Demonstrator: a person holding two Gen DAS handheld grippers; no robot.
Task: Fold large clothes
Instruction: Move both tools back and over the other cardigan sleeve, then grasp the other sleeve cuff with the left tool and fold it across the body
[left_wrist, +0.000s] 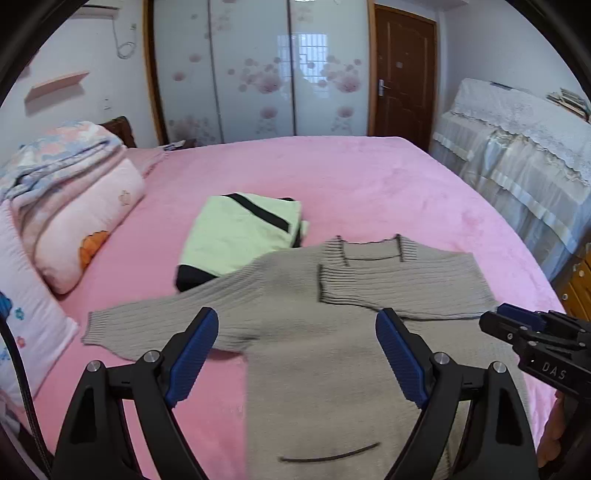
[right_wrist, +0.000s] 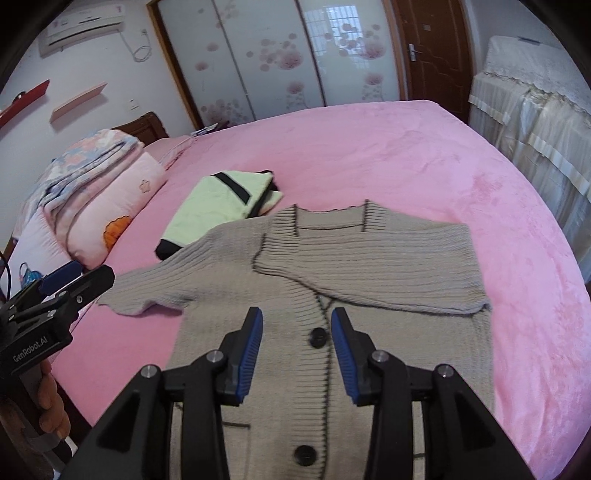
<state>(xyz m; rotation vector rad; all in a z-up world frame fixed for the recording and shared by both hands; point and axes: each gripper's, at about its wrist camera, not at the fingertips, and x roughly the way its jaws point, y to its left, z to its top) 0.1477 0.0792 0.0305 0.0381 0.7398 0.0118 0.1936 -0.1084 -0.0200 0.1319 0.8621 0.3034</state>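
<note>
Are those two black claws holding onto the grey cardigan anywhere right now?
No. The left gripper and right gripper are both open above the grey cardigan, holding nothing.

The gray sweater is bumpy knitted wool. The pink bed cover looks soft and fuzzy. The wardrobe doors are shiny.
</note>
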